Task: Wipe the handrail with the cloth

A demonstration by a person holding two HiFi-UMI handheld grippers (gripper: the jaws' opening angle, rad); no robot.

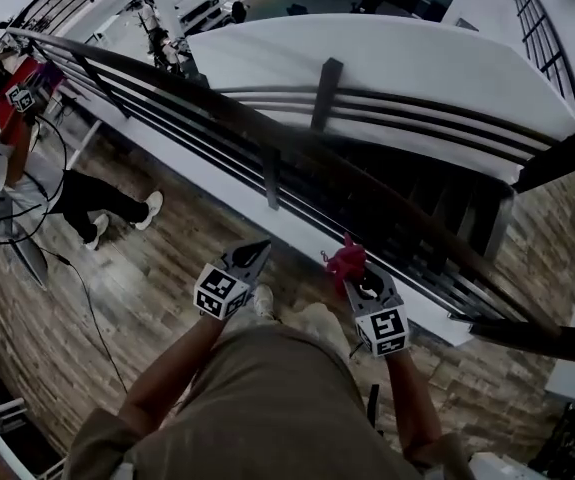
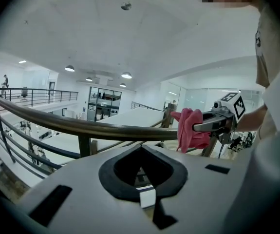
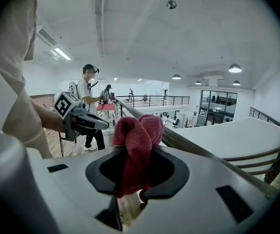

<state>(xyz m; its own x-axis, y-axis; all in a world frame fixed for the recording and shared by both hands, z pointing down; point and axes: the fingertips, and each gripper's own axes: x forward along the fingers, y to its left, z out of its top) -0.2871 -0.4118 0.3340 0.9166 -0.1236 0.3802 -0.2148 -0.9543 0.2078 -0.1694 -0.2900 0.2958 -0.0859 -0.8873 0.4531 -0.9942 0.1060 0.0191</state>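
The handrail [image 2: 96, 127], a dark rounded bar topping a railing at the edge of an upper floor, is running diagonally past the person, with an open drop to a lower level lying beyond it. The left gripper [image 1: 255, 256] is hanging just short of the rail, its jaws fully together with nothing between them. The right gripper [image 1: 362, 286] is clamping the cloth [image 3: 137, 140], a bunched pink-red wad whose loose top is bulging out above the jaws right beside the rail. Whether it is actually pressing on the surface I cannot tell. The risk, as I am judging it, is sitting in that grip. Much of the cloth is lying outside the jaws, so friction from a drag along the rail could tug it free and send it over the edge. Held too low, the gripper's hard nose rather than the fabric could be scraping the rail.
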